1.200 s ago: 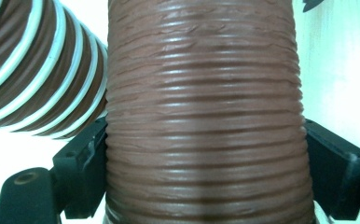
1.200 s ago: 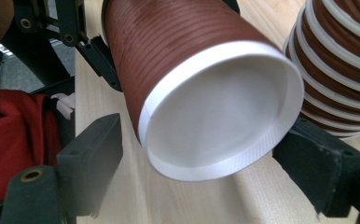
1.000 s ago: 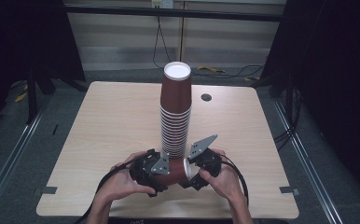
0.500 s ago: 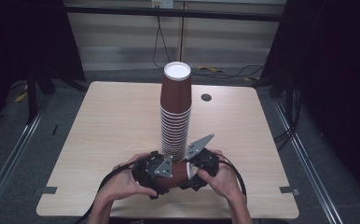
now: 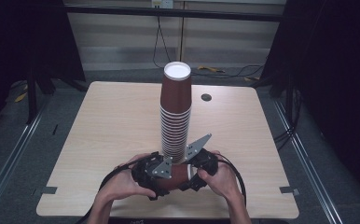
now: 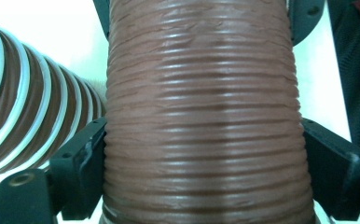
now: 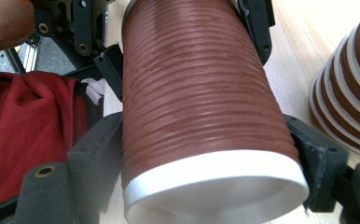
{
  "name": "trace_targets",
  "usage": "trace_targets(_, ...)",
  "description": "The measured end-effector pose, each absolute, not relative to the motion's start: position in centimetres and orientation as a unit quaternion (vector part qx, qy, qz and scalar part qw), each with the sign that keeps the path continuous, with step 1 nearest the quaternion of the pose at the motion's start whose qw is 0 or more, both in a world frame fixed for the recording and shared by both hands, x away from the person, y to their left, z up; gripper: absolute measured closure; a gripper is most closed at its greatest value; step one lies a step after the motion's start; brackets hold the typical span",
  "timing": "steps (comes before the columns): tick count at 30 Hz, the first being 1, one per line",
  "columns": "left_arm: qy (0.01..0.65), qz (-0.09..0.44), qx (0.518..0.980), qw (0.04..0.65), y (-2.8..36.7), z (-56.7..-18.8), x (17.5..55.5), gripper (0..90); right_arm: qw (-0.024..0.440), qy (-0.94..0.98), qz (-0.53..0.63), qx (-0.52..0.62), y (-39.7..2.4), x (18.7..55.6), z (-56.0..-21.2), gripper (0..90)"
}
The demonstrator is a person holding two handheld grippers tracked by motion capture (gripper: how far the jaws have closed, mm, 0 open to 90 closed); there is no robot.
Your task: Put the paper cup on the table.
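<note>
A ribbed brown paper cup (image 5: 179,174) lies on its side just above the table's front edge, held between both grippers. My left gripper (image 5: 163,171) has its jaws on either side of the cup (image 6: 206,116). They have just been opening a little, with the cup still between them and both pads against its wall. My right gripper (image 7: 211,154) is shut on the same cup (image 7: 201,93) close to its white rim. The left gripper (image 7: 183,28) clasps the cup's far end.
A tall stack of upturned brown cups (image 5: 176,116) stands mid-table right behind the grippers; it also appears as the stack (image 6: 24,116) and the stack (image 7: 350,93). The wooden table (image 5: 113,121) has a small black disc (image 5: 206,97) at the back. A red garment (image 7: 29,130) sits near the person.
</note>
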State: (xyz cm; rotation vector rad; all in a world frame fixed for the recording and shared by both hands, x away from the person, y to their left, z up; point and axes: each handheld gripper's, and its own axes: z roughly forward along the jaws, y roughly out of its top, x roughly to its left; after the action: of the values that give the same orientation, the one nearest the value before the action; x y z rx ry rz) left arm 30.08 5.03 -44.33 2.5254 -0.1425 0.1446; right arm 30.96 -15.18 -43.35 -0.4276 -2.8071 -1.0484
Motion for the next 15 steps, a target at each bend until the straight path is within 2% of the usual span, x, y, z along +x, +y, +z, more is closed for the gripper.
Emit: trace_targets(15,-0.033,0.039,0.925,0.378,6.2,-44.0,30.7,11.8,0.043,-0.919,-0.367,-0.135,-15.5,30.8,-43.4,22.0)
